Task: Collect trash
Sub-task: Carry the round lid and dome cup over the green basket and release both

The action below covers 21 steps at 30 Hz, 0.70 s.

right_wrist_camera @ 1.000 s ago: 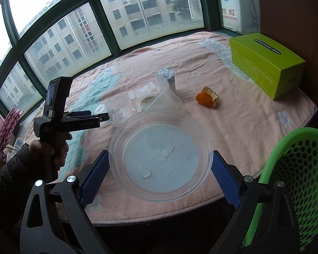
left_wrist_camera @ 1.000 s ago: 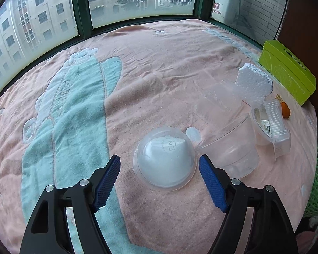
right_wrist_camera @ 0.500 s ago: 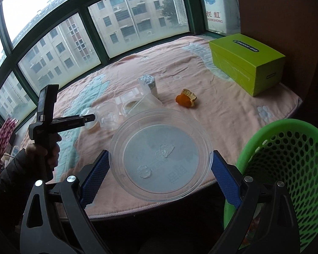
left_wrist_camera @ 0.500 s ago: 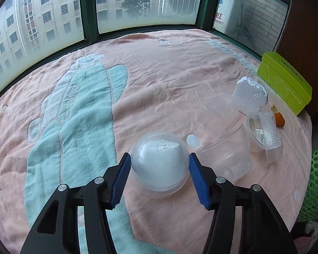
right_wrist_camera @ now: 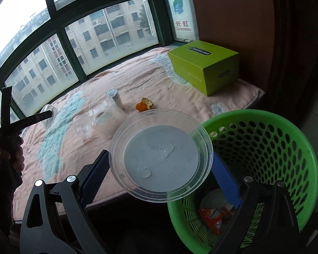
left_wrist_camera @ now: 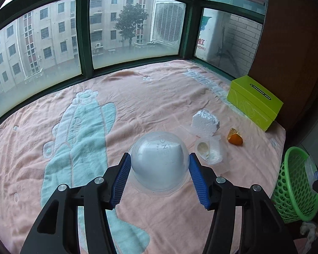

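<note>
**Both grippers hold clear plastic trash**

The left gripper [left_wrist_camera: 159, 168] tilts downward over the pink terry blanket [left_wrist_camera: 137, 105], its ribbed blue jaws clamped on a clear dome lid [left_wrist_camera: 159, 158], smooth and round. The right gripper [right_wrist_camera: 159, 169] also angles down at the bed's near right edge, jaws closed on a shallow round clear dish [right_wrist_camera: 161, 158] held partly over the green perforated basket [right_wrist_camera: 286, 148]. Farther off lie a foam chunk [left_wrist_camera: 205, 122], an orange peel [left_wrist_camera: 235, 137] and a green box [left_wrist_camera: 254, 99].

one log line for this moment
left gripper: shut on dome lid | right gripper: shut on clear bowl, by green basket
</note>
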{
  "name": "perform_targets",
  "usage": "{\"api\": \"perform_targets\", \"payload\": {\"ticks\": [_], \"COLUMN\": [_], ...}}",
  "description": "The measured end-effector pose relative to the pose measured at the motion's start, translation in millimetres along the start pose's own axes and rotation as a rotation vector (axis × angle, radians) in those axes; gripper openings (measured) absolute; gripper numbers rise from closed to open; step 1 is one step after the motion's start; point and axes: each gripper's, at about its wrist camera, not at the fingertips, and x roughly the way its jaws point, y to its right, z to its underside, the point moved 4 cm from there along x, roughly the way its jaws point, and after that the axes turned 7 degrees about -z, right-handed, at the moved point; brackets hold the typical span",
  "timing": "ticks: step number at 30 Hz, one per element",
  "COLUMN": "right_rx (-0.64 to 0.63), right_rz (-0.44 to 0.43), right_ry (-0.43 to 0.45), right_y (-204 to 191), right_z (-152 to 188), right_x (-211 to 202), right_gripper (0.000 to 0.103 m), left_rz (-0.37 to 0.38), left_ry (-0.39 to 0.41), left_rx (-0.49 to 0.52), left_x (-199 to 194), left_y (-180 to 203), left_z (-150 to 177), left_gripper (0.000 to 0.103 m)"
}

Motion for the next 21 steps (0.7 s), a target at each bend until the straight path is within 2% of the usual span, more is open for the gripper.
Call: {"api": "perform_targets", "payload": {"ticks": [11, 21], "right_rx": [0.097, 0.168], "right_rz": [0.089, 0.153], "right_ry": [0.027, 0.031], "right_y": [57.6, 101.1], "right_z": [15.4, 29.3], "right_x": [-27.2, -42.6], "right_gripper": [0.092, 0.093], "left_rz": [0.168, 0.278], "left_ry": [0.046, 0.042], "left_rx": [0.089, 0.17], "left_x": [-39.3, -53.5], "left_y": [100.2, 178.6], "left_z": [-3.1, 2.7], "left_gripper": [0.054, 0.054]}}
